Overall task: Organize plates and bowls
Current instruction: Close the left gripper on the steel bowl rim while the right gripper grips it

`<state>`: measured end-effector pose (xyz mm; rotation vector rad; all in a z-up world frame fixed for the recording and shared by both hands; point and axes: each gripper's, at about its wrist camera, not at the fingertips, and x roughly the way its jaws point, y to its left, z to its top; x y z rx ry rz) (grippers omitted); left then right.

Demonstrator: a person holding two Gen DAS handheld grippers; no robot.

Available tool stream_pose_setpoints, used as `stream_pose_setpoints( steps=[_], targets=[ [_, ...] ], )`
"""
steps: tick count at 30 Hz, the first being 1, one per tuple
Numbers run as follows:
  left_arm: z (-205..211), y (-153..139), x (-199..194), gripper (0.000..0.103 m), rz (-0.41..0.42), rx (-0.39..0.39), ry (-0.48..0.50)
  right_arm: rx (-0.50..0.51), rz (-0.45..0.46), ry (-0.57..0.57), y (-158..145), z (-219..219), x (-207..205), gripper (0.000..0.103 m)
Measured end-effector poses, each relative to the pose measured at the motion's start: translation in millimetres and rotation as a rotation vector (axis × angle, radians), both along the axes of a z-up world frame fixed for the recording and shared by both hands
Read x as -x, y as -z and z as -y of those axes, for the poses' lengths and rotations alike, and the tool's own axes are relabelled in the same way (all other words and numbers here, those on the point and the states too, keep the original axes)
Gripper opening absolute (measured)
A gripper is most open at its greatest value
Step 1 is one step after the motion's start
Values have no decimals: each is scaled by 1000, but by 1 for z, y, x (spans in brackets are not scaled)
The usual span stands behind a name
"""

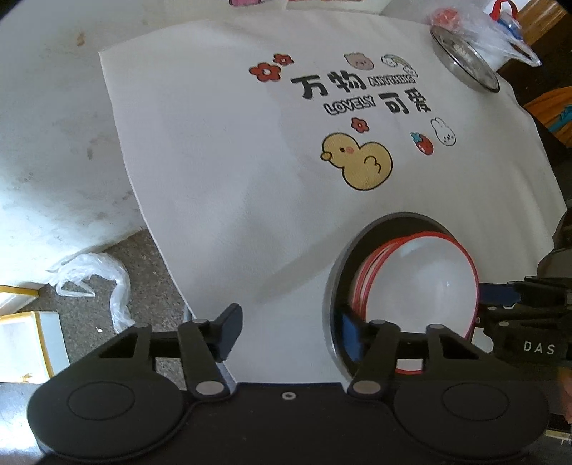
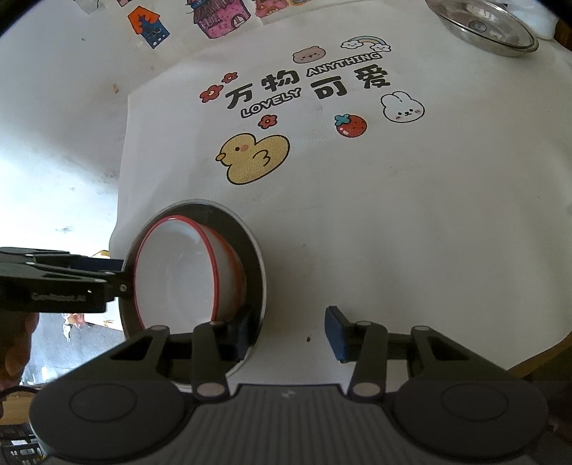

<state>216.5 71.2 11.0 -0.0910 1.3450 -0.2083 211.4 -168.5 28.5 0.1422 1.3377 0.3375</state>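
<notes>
Both grippers are hovering low over a white cloth printed with a yellow duck, flowers and lettering, near its front edge. A stack of white bowls with red rims is sitting inside a dark metal plate on that cloth, and the bowls are leaning to one side rather than lying flat. The left gripper is standing with its jaws wide apart, nothing between them; its right-hand finger is reaching over the plate's rim just beside the bowls, though actual contact cannot be told. The right gripper is likewise spread wide and holding nothing, its left-hand finger lying over the near rim of the plate beside the bowls. A second metal plate is resting at the far corner of the cloth, well apart from the stack, with a clear plastic bag lying against it.
</notes>
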Motion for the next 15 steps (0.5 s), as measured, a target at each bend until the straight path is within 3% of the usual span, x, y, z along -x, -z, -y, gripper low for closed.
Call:
stream_pose_setpoints(
  steps=[6,7,10,15],
  targets=[
    [-1,1,-1,44,4,45,-8,2,0,8,0,-1,1,48],
    [-2,2,0,42,7,58,-10,-2,0,12,0,-1,1,44],
    [-4,3,2,31,19,106,-22,-18,-2,13,-1,-3,2,36],
    [2,1,7,7,50,134,-3,-8,6,26,-2,-5,4,35]
  ],
)
